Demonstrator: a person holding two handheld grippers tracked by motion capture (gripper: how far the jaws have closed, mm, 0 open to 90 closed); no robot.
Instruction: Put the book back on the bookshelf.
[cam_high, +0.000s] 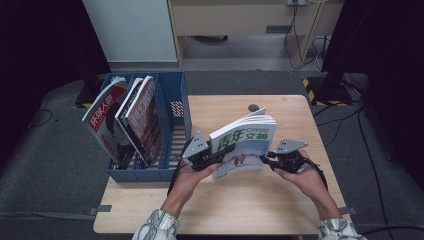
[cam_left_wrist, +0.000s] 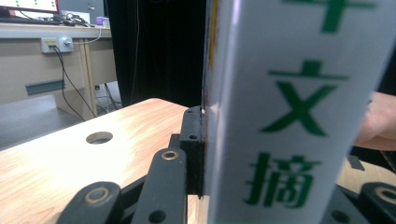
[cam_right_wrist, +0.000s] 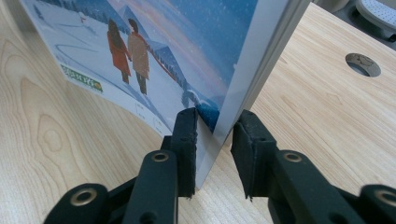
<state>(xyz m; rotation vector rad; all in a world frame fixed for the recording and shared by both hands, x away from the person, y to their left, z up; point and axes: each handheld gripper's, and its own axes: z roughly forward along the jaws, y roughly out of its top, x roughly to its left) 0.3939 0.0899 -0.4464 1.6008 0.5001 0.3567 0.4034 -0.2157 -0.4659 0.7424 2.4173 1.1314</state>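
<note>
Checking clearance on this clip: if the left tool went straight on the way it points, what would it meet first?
The left tool points across at the magazine, whose spine edge already sits between its jaws. Past that lies the right tool on the far edge, though depth is hard to judge.

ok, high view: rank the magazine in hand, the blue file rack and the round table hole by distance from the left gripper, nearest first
1. Magazine: clamped in the left gripper, at table centre.
2. Blue file rack: just to the gripper's left, on the table's left edge.
3. Round table hole: farther back, past the magazine's top, near the far edge.
</note>
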